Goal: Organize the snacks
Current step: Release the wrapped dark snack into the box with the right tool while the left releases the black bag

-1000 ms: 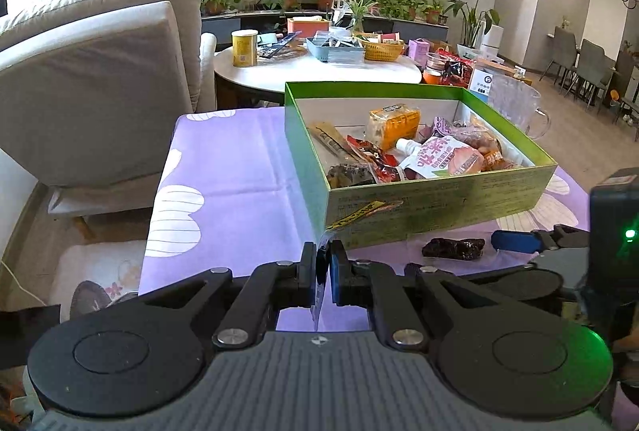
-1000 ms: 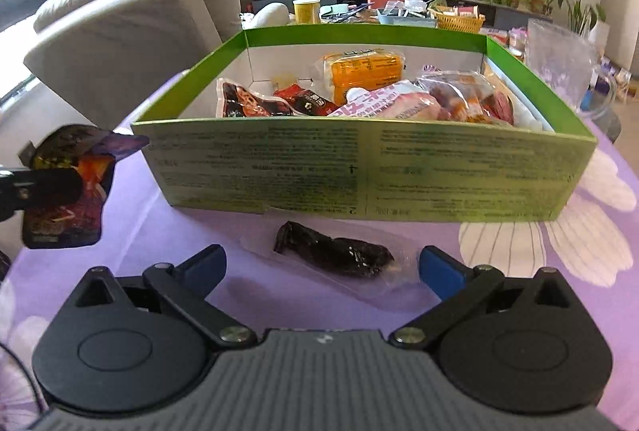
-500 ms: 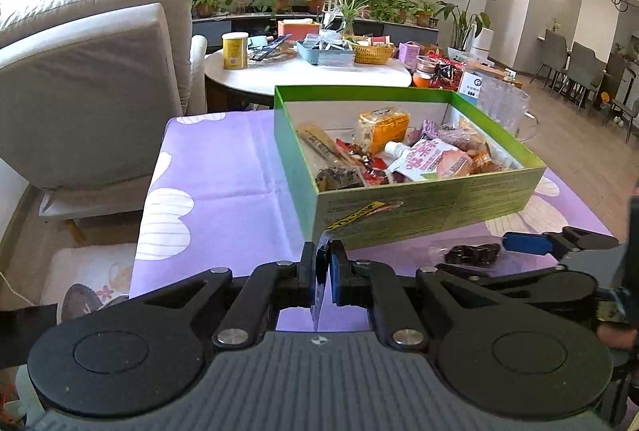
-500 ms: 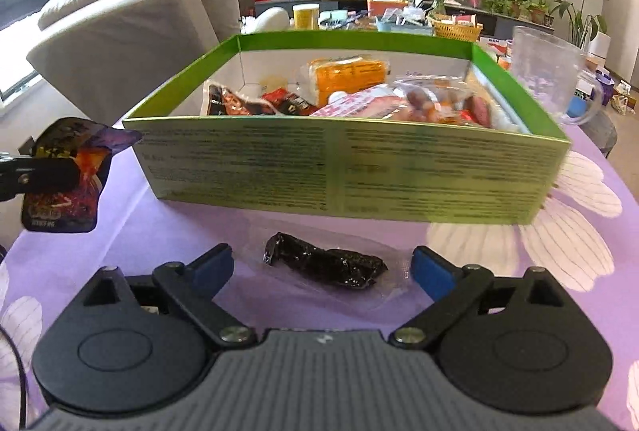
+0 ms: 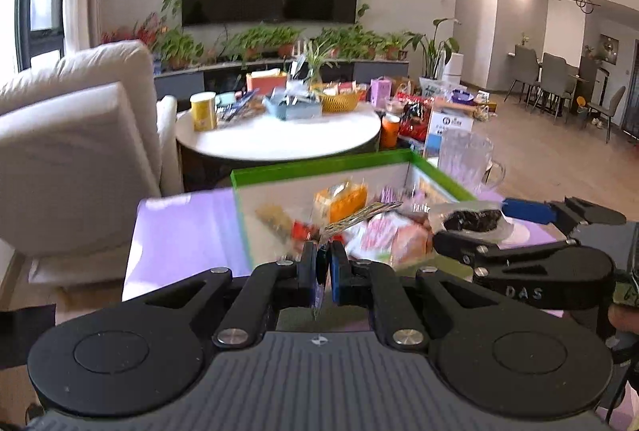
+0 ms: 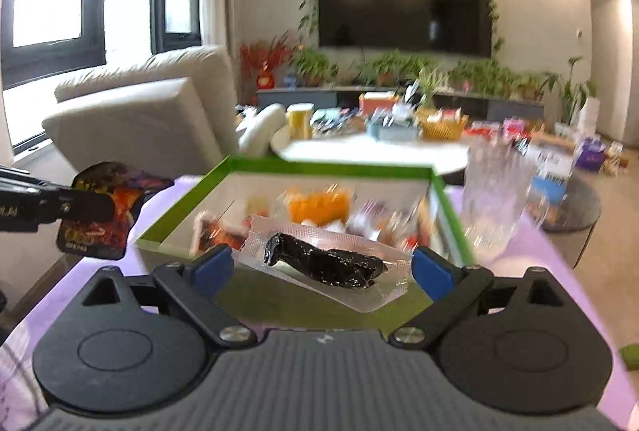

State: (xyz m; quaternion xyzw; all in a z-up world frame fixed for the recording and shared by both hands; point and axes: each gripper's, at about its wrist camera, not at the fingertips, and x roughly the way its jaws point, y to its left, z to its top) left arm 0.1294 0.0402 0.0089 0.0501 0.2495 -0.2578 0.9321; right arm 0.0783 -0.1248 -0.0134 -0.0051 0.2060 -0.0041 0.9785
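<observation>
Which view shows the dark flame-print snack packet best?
The right wrist view: the flame-print packet faces the camera, pinched by the left gripper. The left wrist view shows only its thin edge between shut fingers.

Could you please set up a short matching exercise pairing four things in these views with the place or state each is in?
Things:
1. clear packet with a dark snack
2. dark flame-print packet
3. glass mug
4. orange packet

Places or states:
A. stands on the purple cloth, right of the green box
B. lies inside the green box
C. held off the table across the right gripper
D. pinched by its edge in the left gripper

Pairs: 1-C, 2-D, 3-A, 4-B
</observation>
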